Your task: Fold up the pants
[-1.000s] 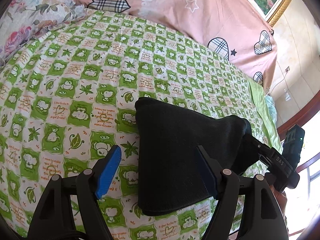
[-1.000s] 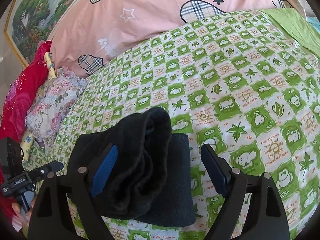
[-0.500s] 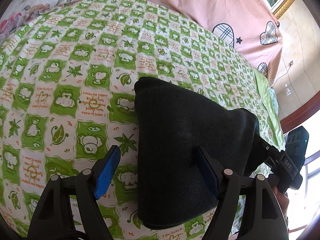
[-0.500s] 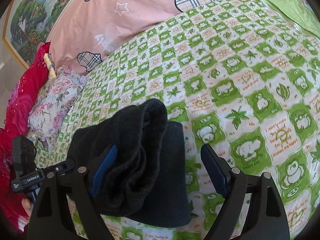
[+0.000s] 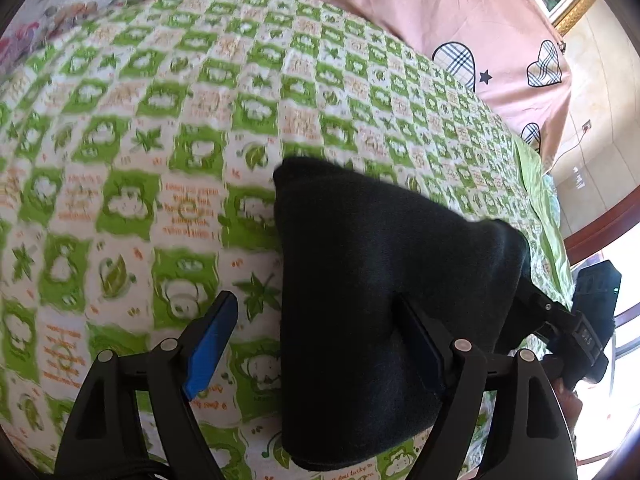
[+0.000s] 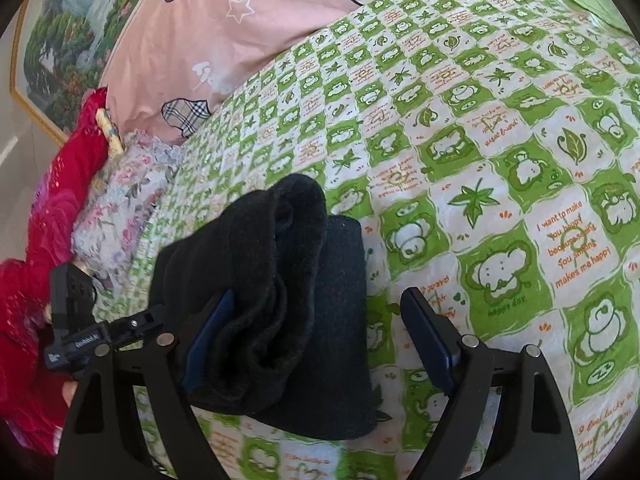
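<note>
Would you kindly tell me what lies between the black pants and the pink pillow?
Only bare green checked bedsheet lies between the pants and pink pillow; the left wrist view shows it.

My left gripper is matte black plastic: two angled arms, each tipped with a flat blue pad, with round silver screw heads at the joints. At 3 o'clock in its view I see the other unit's black body, small white lettering on its bracket, and a sliver of skin below it. My right gripper has the same build, black arms, blue pads, silver screws. At 9 o'clock there, a black bracket carries a white printed label.
</note>
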The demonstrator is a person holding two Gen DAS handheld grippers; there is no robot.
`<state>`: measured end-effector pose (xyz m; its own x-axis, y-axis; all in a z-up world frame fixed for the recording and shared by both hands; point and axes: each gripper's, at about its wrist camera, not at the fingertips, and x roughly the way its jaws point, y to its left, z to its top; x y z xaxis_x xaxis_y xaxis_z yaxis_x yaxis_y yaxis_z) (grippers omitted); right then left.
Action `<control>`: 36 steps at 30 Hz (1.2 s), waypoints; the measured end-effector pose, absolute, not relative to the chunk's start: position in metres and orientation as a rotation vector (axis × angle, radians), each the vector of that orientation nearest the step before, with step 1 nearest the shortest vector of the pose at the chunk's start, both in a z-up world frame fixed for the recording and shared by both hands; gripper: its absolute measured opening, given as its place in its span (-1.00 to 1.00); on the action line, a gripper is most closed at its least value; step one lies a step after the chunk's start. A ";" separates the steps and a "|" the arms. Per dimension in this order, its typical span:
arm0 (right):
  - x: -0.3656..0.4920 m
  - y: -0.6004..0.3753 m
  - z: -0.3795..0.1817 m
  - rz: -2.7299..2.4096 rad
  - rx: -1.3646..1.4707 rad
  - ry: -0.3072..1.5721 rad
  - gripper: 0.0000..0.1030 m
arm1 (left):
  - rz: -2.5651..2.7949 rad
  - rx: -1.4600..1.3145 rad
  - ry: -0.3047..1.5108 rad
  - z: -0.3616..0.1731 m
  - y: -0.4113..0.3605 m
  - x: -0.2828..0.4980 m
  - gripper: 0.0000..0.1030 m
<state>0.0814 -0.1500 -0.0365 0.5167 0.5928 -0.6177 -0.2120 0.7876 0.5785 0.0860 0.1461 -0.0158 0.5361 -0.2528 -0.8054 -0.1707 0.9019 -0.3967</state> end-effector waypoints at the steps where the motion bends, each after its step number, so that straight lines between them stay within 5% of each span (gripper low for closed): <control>1: 0.082 -0.149 -0.033 0.502 0.461 0.896 0.64 | -0.042 -0.461 1.010 -0.013 0.147 0.089 0.58; 8: 0.087 -0.137 -0.036 0.477 0.390 0.921 0.62 | -0.008 -0.469 1.015 -0.013 0.153 0.103 0.59; 12: 0.084 -0.140 -0.049 0.493 0.377 0.941 0.32 | -0.025 -0.489 1.032 -0.024 0.156 0.101 0.59; 25: 0.081 -0.140 -0.057 0.562 0.453 0.973 0.32 | -0.042 -0.477 1.031 -0.031 0.143 0.089 0.54; 30: 0.076 -0.133 -0.049 0.556 0.438 0.956 0.05 | -0.078 -0.463 1.015 -0.023 0.137 0.088 -0.12; 36: 0.069 -0.124 -0.031 0.558 0.422 0.924 -0.06 | -0.083 -0.420 0.973 -0.005 0.135 0.077 -0.38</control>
